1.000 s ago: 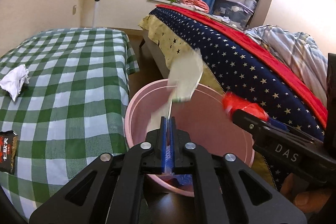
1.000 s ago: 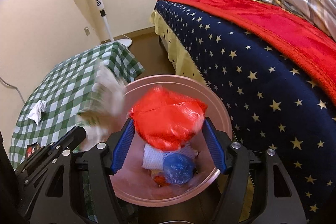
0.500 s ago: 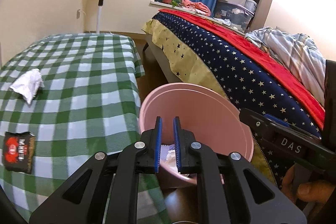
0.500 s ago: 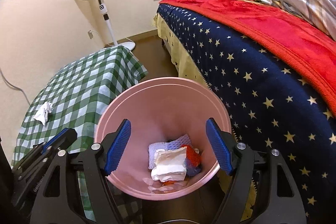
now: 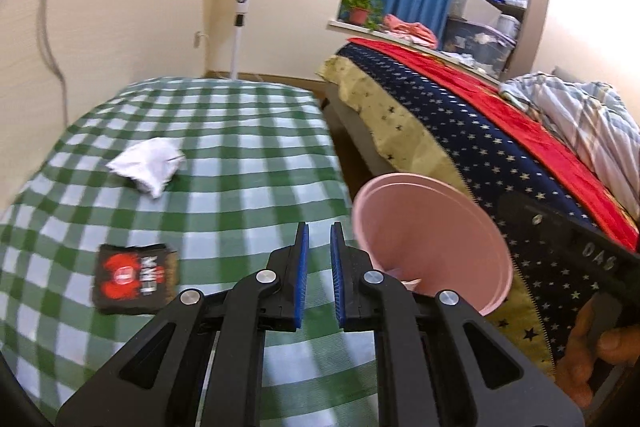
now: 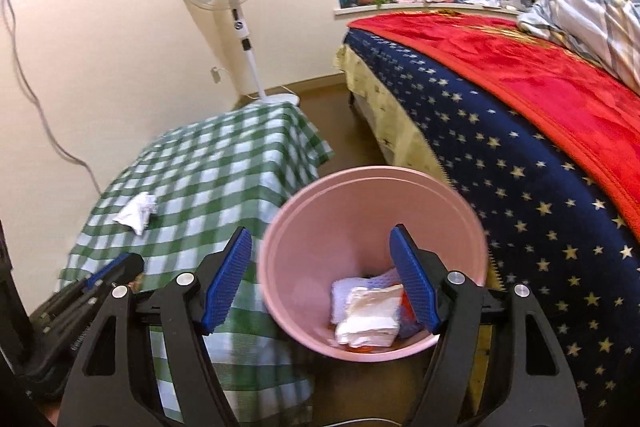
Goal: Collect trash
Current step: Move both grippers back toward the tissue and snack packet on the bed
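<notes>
1. Remaining trash on the green-and-white checked tablecloth (image 5: 240,155): a flat black snack wrapper with red print (image 5: 134,277) and a crumpled white paper tissue (image 5: 146,163). The round pink plastic bin (image 6: 372,211) stands on the floor between the table's right edge and the bed with the navy star-patterned cover (image 6: 520,187).

2. Left gripper (image 5: 318,267): blue pads nearly together with a narrow gap, nothing between them. It hangs over the near right part of the table.

3. Right gripper (image 6: 326,279): jaws spread wide and empty, straddling the bin's mouth in its own view; the bin is not gripped.

4. Key relation: the wrapper lies left of the left fingers and about level with them, lying flat; its long axis cannot be told, since it looks roughly square. The tissue sits farther away, also left. Judgement: the left hand is nearer to both pieces, since the right one is over the bin, well apart from the table's left side.

5. Judgement: the left jaws must open wider before they can take the wrapper; a flat packet on cloth may pinch fabric along with it.

6. View differences: the right wrist view shows the bin's contents, white crumpled paper (image 6: 370,319) over white mesh and red scraps, which the left view mostly hides behind the bin wall. The left view shows the wrapper, which the right view does not show clearly.
</notes>
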`<state>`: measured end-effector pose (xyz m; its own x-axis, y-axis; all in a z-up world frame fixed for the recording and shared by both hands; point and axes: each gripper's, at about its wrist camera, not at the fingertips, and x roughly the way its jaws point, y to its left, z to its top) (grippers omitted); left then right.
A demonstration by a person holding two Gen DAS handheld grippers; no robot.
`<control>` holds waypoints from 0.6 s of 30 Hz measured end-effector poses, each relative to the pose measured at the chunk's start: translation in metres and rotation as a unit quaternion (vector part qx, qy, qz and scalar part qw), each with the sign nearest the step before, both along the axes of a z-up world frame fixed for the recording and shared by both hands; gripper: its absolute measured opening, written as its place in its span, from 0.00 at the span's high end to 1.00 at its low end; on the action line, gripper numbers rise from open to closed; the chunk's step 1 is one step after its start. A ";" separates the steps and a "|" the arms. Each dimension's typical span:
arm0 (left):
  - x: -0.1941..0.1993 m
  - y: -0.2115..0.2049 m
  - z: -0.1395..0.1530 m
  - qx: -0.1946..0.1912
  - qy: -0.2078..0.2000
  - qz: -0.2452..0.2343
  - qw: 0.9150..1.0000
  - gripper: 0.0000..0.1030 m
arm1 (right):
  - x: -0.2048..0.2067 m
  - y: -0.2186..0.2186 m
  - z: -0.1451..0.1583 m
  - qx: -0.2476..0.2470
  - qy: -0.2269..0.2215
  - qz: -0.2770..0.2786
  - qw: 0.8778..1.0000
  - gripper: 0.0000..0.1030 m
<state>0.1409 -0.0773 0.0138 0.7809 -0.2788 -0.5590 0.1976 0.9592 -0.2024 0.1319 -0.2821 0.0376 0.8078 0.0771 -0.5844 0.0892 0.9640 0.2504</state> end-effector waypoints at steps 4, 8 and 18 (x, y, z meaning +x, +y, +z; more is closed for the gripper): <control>-0.001 0.027 -0.003 0.009 0.007 0.034 0.999 0.77 | 0.003 0.020 0.006 0.003 -0.008 0.019 1.000 0.31; 0.002 0.058 -0.009 0.013 0.020 0.081 0.996 0.62 | 0.008 0.039 0.009 0.008 -0.013 0.036 0.999 0.31; 0.024 0.109 -0.041 0.038 0.090 0.190 0.977 0.16 | 0.027 0.076 0.007 0.008 -0.012 0.072 0.997 0.30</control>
<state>0.1650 0.0322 -0.0267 0.7065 0.0605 -0.7052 -0.2087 0.9698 -0.1259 0.1588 -0.2061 0.0442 0.8010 0.2036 -0.5629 -0.0569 0.9620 0.2669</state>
